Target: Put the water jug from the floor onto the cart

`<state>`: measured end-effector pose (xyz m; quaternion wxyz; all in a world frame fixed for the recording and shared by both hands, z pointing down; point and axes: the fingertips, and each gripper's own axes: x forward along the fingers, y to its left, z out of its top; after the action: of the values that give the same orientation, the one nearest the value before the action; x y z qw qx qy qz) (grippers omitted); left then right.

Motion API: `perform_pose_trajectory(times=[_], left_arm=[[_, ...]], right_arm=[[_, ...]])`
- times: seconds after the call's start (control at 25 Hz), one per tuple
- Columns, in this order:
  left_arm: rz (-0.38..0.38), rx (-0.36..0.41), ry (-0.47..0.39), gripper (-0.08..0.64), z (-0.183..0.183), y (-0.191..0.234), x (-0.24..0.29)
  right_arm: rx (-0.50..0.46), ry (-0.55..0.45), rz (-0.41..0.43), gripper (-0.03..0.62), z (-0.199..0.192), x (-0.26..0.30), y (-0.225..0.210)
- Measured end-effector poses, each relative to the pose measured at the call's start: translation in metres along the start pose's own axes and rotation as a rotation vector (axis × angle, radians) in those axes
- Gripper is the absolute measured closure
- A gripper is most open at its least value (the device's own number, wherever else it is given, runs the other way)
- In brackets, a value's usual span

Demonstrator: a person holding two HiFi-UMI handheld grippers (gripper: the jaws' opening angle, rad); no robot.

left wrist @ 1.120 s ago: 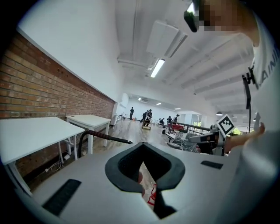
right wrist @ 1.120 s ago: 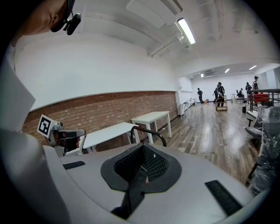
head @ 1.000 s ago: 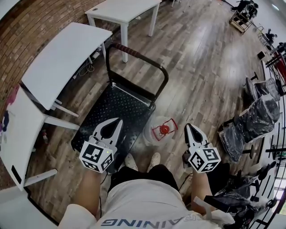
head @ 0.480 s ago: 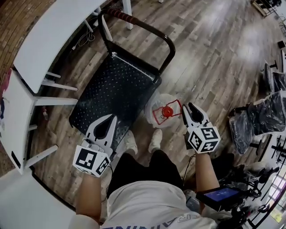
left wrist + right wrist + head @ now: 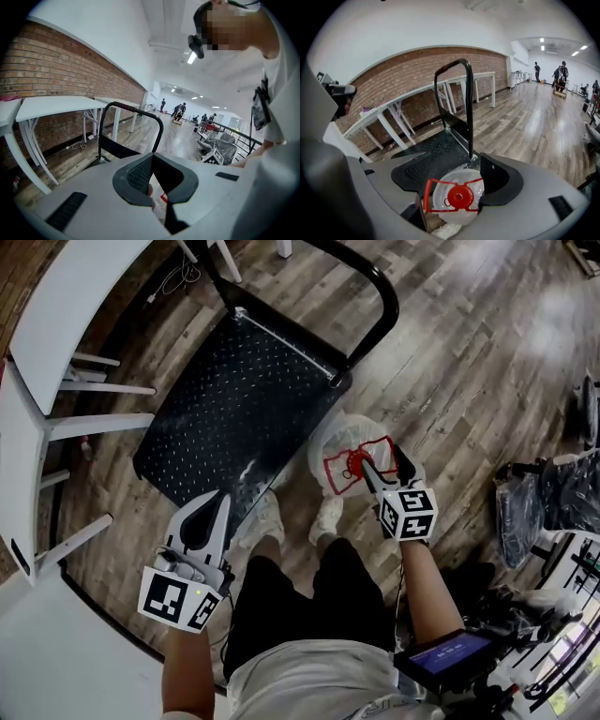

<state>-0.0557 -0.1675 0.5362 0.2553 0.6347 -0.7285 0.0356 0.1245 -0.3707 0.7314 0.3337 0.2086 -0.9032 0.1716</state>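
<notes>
The clear water jug with a red cap and red carry handle stands on the wood floor by the cart's near right corner. The black platform cart lies to its left, with its push handle at the far end. My right gripper is down at the jug's top, its jaws opening. In the right gripper view the red cap sits between the pads without contact. My left gripper hangs over the cart's near edge, tips together, holding nothing. In its own view my left gripper shows only its closed pads.
White tables stand left of the cart along a brick wall. The person's shoes are just in front of the jug and cart. Plastic-wrapped chairs sit at the right. Wood floor stretches beyond.
Both grippers have come down toward the floor. The right one dropped to the jug's red cap and its jaws spread apart around it. The left stayed shut.
</notes>
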Motion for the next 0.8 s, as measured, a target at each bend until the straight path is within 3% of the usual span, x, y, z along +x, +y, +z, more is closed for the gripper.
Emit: perform_pose_trajectory(times=[0.2,0.44,0.8], left_arm=[[0.073,-0.033,0.095,0.56,-0.039,-0.004,-0.002],[0.093,-0.04,0.136,0.56,-0.07,0.005,0.01],[0.11,-0.042,0.161,0.56,-0.088,0.012,0.011]], right_arm=[[-0.02,0.143,0.028,0.267,-0.072,0.031,-0.006],[-0.085,0.183,0.018,0.23,-0.109,0.07,-0.014],[-0.069,0.226,-0.058,0.232,-0.138,0.09,-0.022]])
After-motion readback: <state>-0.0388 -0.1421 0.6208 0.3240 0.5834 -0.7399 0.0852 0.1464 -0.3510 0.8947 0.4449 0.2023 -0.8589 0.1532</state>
